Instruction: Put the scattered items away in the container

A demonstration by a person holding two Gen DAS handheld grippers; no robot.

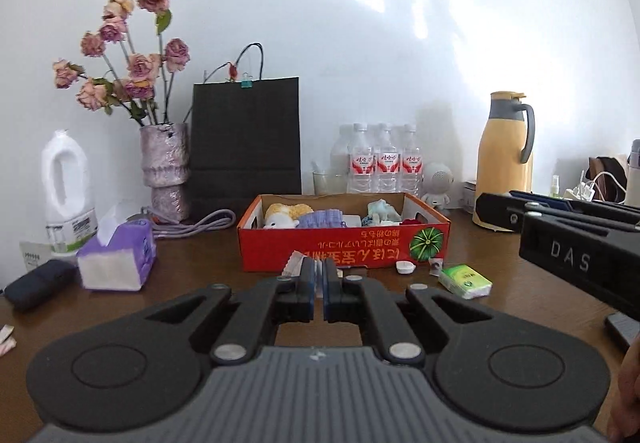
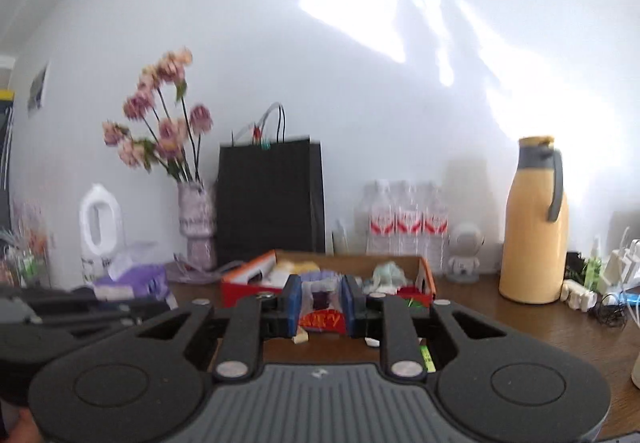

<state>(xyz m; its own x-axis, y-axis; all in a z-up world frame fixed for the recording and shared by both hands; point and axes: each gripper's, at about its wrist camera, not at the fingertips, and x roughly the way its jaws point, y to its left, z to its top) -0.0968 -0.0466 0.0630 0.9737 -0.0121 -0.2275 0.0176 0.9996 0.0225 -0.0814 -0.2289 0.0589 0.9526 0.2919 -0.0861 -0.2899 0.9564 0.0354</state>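
Note:
A red cardboard box [image 1: 344, 247] sits mid-table and holds a plush toy [image 1: 286, 215], a purple cloth [image 1: 320, 220] and other small items. In front of it lie a green tissue pack [image 1: 466, 280], a white cap [image 1: 405, 267], a small packet [image 1: 435, 266] and a wrapper [image 1: 295, 263]. My left gripper [image 1: 319, 279] is shut and empty just before the box. My right gripper [image 2: 319, 305] is open and empty, low in front of the box [image 2: 248, 285]; its body shows at the right of the left wrist view [image 1: 580, 243].
Along the wall stand a vase of dried roses [image 1: 166, 163], a black paper bag [image 1: 246, 139], water bottles [image 1: 384, 159], a yellow thermos [image 1: 506, 159] and a white jug [image 1: 66, 183]. A purple tissue box [image 1: 118, 257] and a dark case [image 1: 38, 283] lie at the left.

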